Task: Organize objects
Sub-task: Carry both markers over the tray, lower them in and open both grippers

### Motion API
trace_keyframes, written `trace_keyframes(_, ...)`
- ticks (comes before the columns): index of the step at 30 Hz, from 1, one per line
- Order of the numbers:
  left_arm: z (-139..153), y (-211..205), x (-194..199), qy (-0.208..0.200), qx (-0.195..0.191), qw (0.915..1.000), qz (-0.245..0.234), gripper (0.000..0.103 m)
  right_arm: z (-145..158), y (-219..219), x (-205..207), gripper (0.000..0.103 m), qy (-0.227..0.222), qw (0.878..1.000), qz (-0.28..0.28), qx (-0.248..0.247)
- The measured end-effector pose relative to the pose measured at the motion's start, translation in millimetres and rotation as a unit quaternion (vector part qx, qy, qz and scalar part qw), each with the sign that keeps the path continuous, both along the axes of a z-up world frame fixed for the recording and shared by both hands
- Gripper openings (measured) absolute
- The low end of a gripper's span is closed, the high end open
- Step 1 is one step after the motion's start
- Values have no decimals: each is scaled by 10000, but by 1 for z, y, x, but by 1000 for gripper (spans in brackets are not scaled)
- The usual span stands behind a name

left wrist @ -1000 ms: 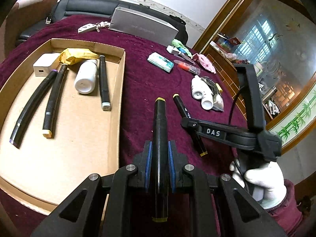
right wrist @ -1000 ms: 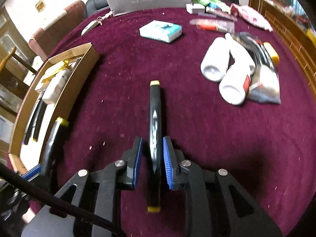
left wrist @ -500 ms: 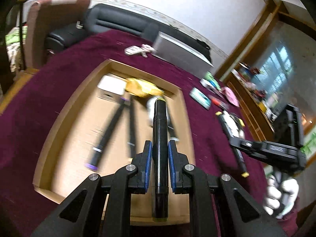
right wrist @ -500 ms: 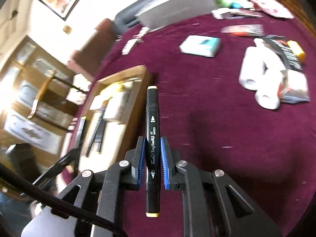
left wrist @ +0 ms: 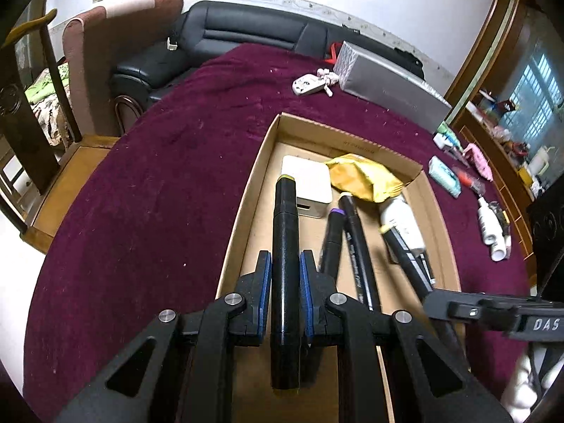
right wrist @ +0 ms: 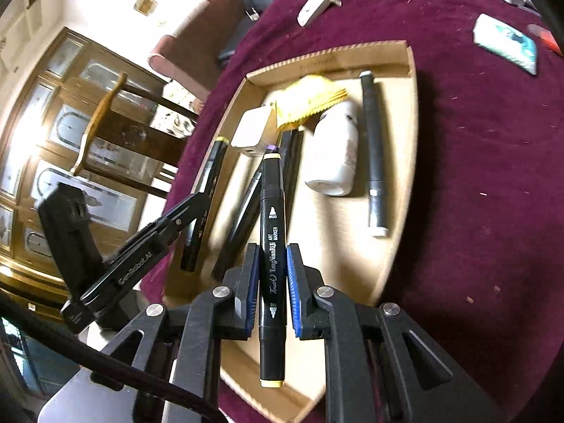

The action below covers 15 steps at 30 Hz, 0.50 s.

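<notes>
Left wrist view: the left gripper [left wrist: 285,275] pinches a black marker [left wrist: 284,246] with yellow-green end caps, its blue pads [left wrist: 265,282] pressed to the middle of the barrel, which points forward along the fingers above the left part of the cardboard tray [left wrist: 243,204]. Right wrist view: the right gripper [right wrist: 270,282] likewise clamps a second black marker [right wrist: 272,246], printed "Touch" and capped pale yellow at both ends, over the tray's near middle. In the tray lie further markers [right wrist: 373,155], a white bottle [right wrist: 335,151] on its side, a white adapter block [right wrist: 252,130] and a crumpled yellow packet [right wrist: 310,102]; on the maroon tablecloth [left wrist: 158,176] beyond it sit a grey box [left wrist: 387,84] and a pale green tissue pack [left wrist: 445,176]. Handling, as a judgement: each marker is light, rigid and smooth-skinned, so a mid-barrel grip balances it and resists tipping, while a grip on either cap might pull the cap loose. The glossy plastic could slide lengthwise between the pads if tilted steeply. Released close above the tray floor and parallel to the markers already lying there, it should settle rather than roll or bounce; it is not fragile.
</notes>
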<state>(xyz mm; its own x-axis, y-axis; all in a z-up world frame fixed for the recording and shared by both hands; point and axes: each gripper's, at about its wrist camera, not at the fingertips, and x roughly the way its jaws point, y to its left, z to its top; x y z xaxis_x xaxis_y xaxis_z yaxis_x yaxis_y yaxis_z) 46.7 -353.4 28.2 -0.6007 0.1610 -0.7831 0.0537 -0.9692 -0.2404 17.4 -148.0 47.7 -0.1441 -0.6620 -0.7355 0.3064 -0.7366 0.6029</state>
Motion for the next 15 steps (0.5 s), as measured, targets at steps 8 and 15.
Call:
trace_keyframes(8,-6,2,-9,-5,39,9999,-132,13,-11,-29,-11,13,455,9948,-150,901)
trace_keyframes(15,-9,6,-1,-121,-42,9996,-250,13,-14,-30,-15,13,652,9900,-176,1235)
